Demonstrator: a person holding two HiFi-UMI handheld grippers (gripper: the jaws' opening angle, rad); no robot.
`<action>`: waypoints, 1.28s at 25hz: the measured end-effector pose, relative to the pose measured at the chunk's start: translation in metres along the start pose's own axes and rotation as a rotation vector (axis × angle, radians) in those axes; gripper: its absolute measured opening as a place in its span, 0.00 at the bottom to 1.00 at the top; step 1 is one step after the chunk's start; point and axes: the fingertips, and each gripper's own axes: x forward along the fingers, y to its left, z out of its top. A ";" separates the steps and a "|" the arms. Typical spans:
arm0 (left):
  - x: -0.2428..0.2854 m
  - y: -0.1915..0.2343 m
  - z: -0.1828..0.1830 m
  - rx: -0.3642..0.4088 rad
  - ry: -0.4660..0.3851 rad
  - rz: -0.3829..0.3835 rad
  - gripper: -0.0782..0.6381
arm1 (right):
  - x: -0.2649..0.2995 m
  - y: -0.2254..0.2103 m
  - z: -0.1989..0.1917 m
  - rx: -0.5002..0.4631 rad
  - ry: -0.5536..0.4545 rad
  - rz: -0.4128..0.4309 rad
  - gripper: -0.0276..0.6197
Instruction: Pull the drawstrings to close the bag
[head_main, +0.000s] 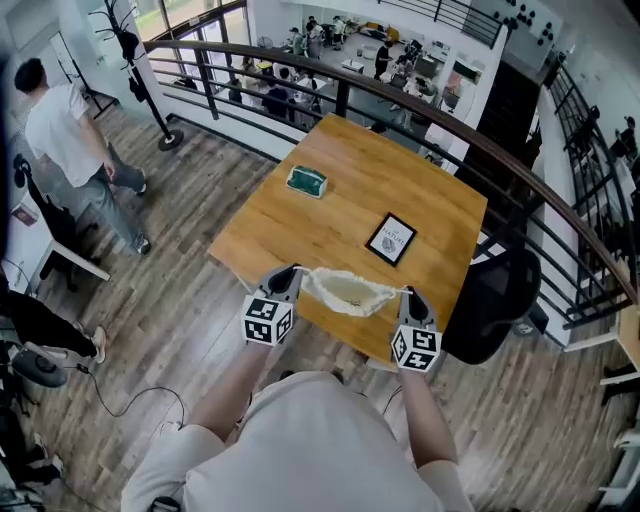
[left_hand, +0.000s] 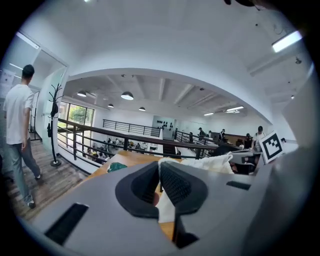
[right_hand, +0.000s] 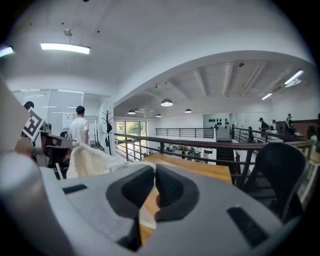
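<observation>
Head view: over the wooden table, the cream drawstring bag is held stretched between both claws. Its left end is pinched by the closed jaws of the left gripper, its right end by those of the right gripper.

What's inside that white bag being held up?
Only pale fabric shows in the open mouth of the bag, stretched between the left gripper and right gripper, both shut on it. Any contents deeper down are covered by its folds.
</observation>
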 end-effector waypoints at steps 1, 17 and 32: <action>-0.001 0.000 0.006 0.001 -0.014 0.005 0.11 | 0.000 0.000 0.007 -0.014 -0.014 0.002 0.06; -0.013 0.007 0.034 -0.004 -0.070 0.063 0.11 | 0.001 -0.011 0.055 0.020 -0.097 0.001 0.06; -0.031 0.034 0.038 -0.044 -0.092 0.129 0.11 | 0.003 -0.048 0.041 0.077 -0.067 -0.136 0.06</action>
